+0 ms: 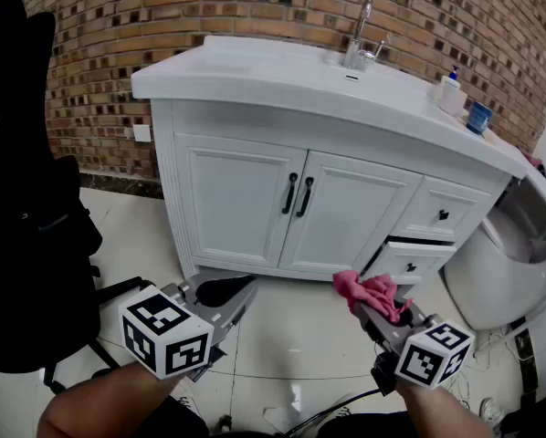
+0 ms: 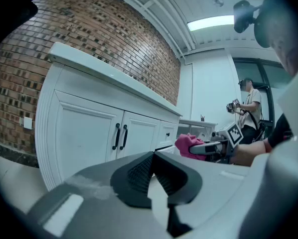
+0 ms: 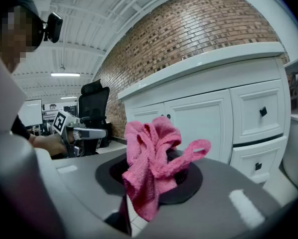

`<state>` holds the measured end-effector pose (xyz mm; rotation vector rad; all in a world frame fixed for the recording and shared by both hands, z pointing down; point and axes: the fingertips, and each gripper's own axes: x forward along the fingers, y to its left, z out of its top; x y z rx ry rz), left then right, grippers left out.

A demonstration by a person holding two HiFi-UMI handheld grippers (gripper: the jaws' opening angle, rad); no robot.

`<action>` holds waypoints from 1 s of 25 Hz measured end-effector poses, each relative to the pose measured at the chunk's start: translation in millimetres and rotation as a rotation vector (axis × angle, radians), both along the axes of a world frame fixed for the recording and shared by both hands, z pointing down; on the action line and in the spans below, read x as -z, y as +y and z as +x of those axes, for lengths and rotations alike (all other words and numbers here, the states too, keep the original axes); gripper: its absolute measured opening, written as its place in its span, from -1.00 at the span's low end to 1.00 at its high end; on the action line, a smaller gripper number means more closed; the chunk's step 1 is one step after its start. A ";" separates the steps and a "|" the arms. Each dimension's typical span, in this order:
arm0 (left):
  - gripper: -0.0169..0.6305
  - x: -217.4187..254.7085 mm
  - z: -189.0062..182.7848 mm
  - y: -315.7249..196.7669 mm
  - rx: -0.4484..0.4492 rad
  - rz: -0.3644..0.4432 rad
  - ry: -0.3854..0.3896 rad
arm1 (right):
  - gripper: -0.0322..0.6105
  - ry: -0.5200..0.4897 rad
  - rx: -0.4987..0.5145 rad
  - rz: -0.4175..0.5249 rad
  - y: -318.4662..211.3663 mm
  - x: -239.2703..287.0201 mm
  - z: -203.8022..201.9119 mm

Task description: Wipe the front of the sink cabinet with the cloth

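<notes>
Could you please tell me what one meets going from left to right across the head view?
black chair → left gripper → cabinet door handles → pink cloth, held in the right gripper → blue cup

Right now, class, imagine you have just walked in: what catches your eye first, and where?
The bright pink cloth bunched in the right claw, held low before the white sink cabinet, stands out first. Behind the cabinet runs a red brick wall, and the cabinet's lower drawer sits slightly open. The left claw is shut, empty.
</notes>
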<state>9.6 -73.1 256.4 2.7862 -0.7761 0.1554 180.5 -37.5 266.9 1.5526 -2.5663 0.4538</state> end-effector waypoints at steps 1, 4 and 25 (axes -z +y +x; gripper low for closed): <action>-0.93 -0.8 1.2 -0.6 -0.006 0.000 -0.003 | -0.55 0.002 -0.014 0.014 -4.6 4.4 5.3; -0.93 -2.5 3.6 -2.6 -0.018 -0.002 -0.009 | -0.55 0.016 -0.062 0.066 -20.8 19.8 23.6; -0.94 -38.1 66.6 -42.2 -0.087 -0.088 -0.039 | -0.55 0.988 -0.388 0.632 -168.0 123.8 113.9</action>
